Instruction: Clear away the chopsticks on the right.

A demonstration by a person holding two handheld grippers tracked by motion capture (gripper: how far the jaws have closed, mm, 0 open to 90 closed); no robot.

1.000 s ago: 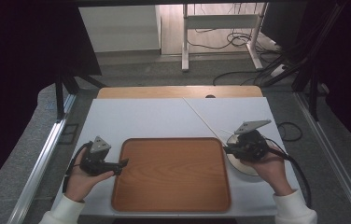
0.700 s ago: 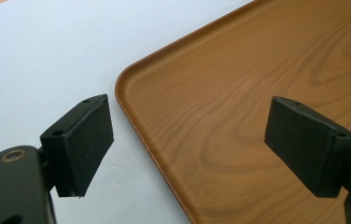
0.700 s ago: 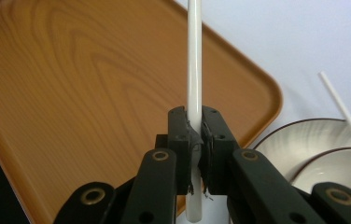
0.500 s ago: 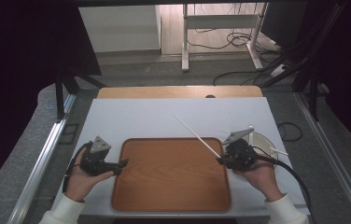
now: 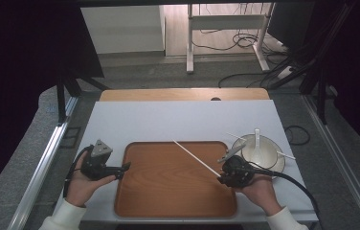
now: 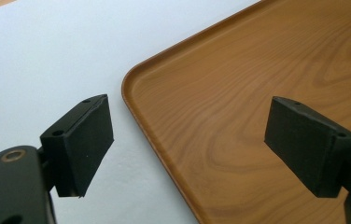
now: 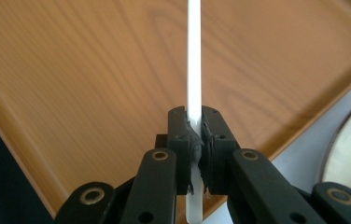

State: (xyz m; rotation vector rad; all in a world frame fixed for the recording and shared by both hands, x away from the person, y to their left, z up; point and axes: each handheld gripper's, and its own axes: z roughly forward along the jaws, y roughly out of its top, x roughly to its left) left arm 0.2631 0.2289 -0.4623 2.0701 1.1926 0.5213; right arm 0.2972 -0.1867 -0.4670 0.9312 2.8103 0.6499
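Sitting beside the tray (image 5: 168, 201), the bowl (image 5: 264, 158) held a spoon (image 5: 257, 139). The right gripper (image 7: 194, 140) pinched a white stick (image 7: 194, 56); the left gripper (image 6: 187, 144) gaped wide, holding nothing.

White table (image 5: 178, 120) sat mid-frame with a wooden tray (image 5: 168, 191) at lower center. Left gripper (image 5: 120, 168) rested at the tray's left edge, held in the left hand (image 5: 80, 184), jaws pointing right toward the tray. Right gripper (image 5: 222, 178) sat over the tray's right edge in the right hand (image 5: 259, 191), gripping a white chopstick (image 5: 195, 157) that ran up-left above the tray. Just right of the tray stood a white bowl (image 5: 269, 160) with a white spoon (image 5: 257, 139) in it and another thin white stick (image 5: 286, 155) lying across its rim. Cables (image 5: 245, 79) lay on the floor in the upper right.
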